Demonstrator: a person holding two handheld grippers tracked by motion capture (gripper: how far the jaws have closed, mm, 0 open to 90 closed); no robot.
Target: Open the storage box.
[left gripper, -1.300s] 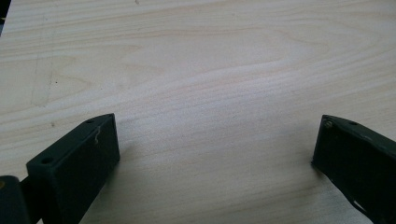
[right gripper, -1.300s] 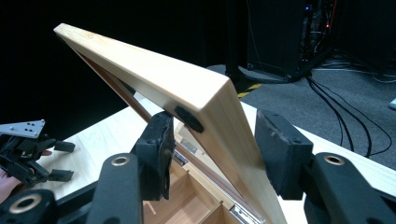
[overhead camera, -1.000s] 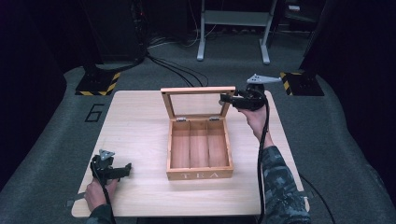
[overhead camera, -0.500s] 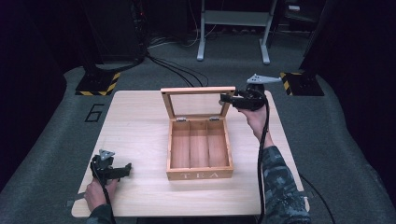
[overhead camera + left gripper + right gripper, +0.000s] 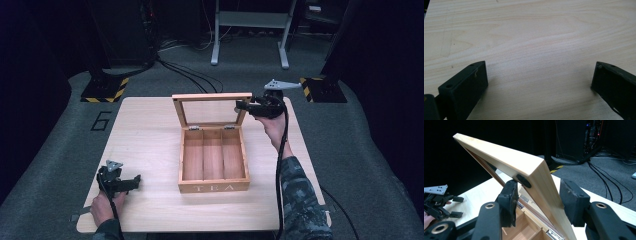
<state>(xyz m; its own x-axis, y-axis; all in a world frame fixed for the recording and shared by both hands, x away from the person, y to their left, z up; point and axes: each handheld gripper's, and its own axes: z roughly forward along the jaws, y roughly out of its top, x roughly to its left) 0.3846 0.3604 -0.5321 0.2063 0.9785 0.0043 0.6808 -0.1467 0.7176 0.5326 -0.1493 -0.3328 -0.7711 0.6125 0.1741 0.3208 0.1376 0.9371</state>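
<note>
Nothing has moved: the right gripper (image 5: 246,106) still straddles the tea box (image 5: 214,165) lid's (image 5: 506,161) edge, jaws not clamped; left gripper (image 5: 131,182) rests wide open nearby.

The tabletop (image 5: 529,37) is pale wood with a smooth, matt grain. The tea box (image 5: 214,172) is warmer, smooth wood, its lid (image 5: 506,160) holding a clear pane. The right tongs (image 5: 537,195) have matt black, slightly rough pads.
</note>
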